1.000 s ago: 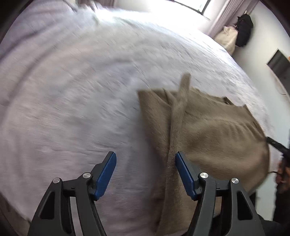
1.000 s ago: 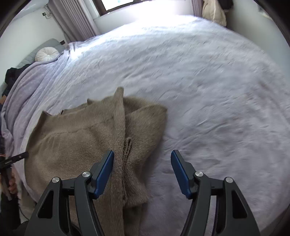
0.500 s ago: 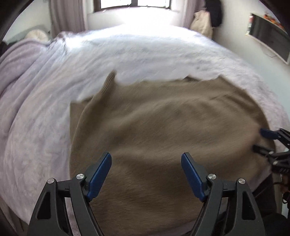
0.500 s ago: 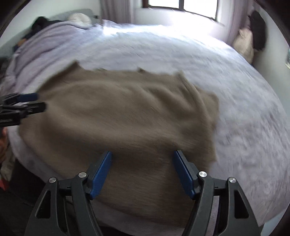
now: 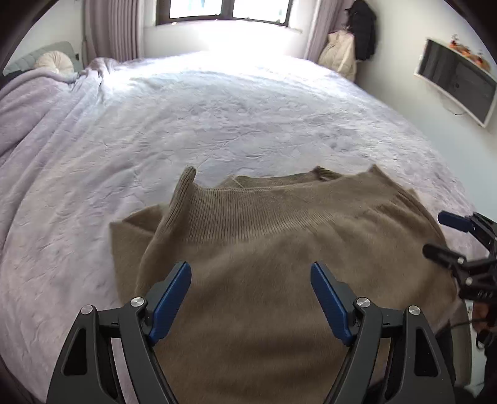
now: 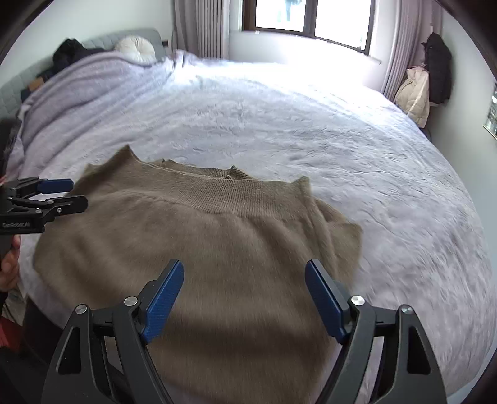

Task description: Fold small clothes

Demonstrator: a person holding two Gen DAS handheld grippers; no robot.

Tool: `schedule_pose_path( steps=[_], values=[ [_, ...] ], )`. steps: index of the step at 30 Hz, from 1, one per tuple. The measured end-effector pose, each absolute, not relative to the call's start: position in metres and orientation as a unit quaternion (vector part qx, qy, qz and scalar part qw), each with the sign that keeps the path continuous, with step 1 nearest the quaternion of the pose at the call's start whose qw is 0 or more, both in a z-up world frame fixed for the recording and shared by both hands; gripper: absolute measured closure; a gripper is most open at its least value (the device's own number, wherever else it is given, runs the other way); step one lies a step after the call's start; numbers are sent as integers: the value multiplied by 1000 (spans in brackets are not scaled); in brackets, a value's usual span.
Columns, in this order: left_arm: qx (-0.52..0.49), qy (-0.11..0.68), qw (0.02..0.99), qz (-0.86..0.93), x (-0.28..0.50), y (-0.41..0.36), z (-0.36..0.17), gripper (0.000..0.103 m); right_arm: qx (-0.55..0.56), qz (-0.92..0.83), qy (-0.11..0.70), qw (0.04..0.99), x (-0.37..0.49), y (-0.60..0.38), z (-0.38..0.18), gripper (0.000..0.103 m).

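Both mounted just behind the fingers, angled steeply down over the near bed edge, facing the window. Left view from the sweater's left side, catching the right gripper at right; right view the mirror, left gripper at left. Shared: sweater, bed, window.

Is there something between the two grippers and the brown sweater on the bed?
Nothing visible. The left gripper and right gripper hang over the brown sweater, jaws empty; the right's are opening.
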State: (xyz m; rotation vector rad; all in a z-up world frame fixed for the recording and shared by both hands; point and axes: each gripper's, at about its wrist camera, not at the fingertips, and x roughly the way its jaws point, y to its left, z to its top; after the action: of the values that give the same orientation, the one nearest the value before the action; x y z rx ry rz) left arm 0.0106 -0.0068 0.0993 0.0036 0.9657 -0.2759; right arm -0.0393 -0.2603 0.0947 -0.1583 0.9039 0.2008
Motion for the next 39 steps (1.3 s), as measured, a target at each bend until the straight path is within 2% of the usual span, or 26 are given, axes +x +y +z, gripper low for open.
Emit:
schedule_pose_path(
  steps=[6, 9, 13, 16, 20, 25, 28, 32, 36, 39],
  values=[
    [-69, 530, 841, -89, 69, 11, 47, 23, -99, -47, 534, 839, 33, -242, 46, 19],
    [-139, 520, 834, -121, 65, 38, 53, 23, -39, -30, 515, 856, 25, -259, 50, 19],
    [-168, 498, 845, -99, 60, 63, 73, 23, 20, 2, 508, 861, 16, -278, 55, 20],
    [-160, 490, 854, -69, 63, 67, 89, 23, 41, -3, 492, 869, 14, -275, 64, 20],
    [-108, 499, 853, -104, 81, 25, 95, 23, 16, 7, 475, 880, 31, -251, 83, 20],
    [-73, 530, 838, -105, 107, -9, 79, 23, -14, 18, 533, 846, 81, -235, 54, 20],
    [-61, 552, 830, -50, 123, 9, 57, 23, -24, -28, 540, 841, 93, -250, 42, 20],
    [-87, 566, 820, -8, 127, 48, 40, 23, 68, -40, 554, 829, 101, -291, 34, 18],
    [-138, 541, 829, -33, 103, 80, 60, 23, 68, -31, 532, 843, 73, -293, 56, 19],
    [-132, 513, 848, -34, 56, 100, 81, 23, 54, -9, 483, 874, 23, -291, 85, 18]
  ],
)
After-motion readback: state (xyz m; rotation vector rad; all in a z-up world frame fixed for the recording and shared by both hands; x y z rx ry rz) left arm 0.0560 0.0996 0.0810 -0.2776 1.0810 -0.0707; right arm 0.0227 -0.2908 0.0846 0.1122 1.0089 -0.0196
